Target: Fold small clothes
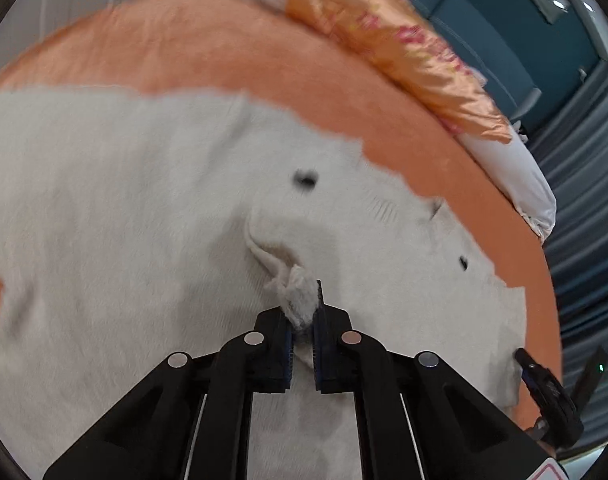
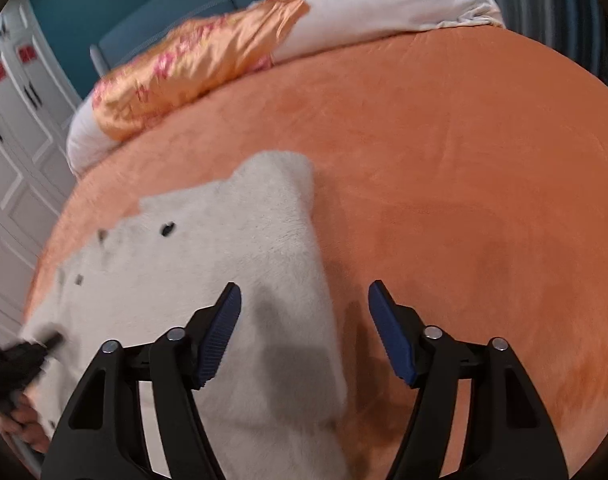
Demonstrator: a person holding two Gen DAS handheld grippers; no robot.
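A white fleece garment [image 1: 124,200] with small black buttons [image 1: 305,179] lies spread on the orange bed cover [image 1: 224,60]. My left gripper [image 1: 304,312] is shut on a pinched-up fold of that garment near its middle. In the right wrist view the same garment [image 2: 224,248] reaches from the left to the centre, one sleeve-like flap pointing away. My right gripper [image 2: 304,300] stands open just above the garment's right edge, one finger over the fleece, the other over bare cover, nothing gripped. The left gripper [image 2: 36,352] shows blurred at the far left.
An orange satin pillow [image 2: 192,68] and a white bolster [image 2: 383,4] lie along the far edge of the bed. Behind them are a blue headboard [image 2: 164,0] and white wardrobe doors [image 2: 12,140]. Bare orange cover [image 2: 483,200] stretches to the right.
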